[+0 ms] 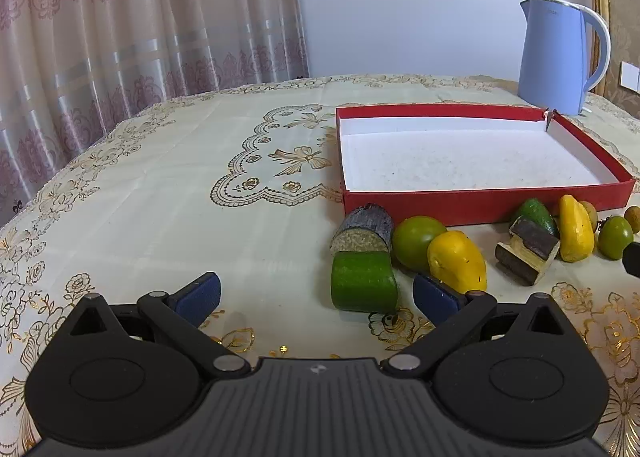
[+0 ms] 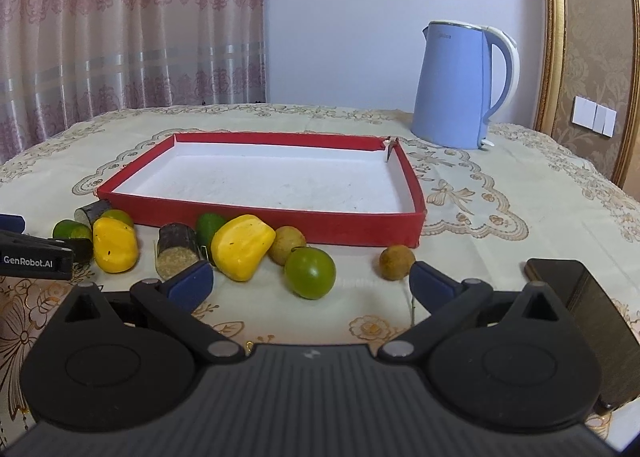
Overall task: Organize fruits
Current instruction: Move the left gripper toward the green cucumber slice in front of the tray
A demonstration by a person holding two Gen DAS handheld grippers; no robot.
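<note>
A red box (image 1: 484, 207) with a white inside lies on the table, also in the right wrist view (image 2: 256, 217). Fruit pieces lie in a row before its near wall. My left gripper (image 1: 316, 295) is open, with a green cylinder piece (image 1: 362, 281) between its fingers and a yellow mango piece (image 1: 456, 261) by the right finger. A dark-skinned cut piece (image 1: 362, 231) and a green round fruit (image 1: 416, 241) lie behind. My right gripper (image 2: 310, 283) is open, with a green round fruit (image 2: 310, 273) between its fingers, a brown longan (image 2: 396, 261) and a yellow mango piece (image 2: 240, 247) close by.
A blue electric kettle (image 1: 556, 57) stands behind the box, also in the right wrist view (image 2: 460, 85). A dark wooden block (image 2: 592, 317) lies at the right. A curtain hangs beyond the table's far left edge. The left gripper's body (image 2: 32, 253) shows at the left.
</note>
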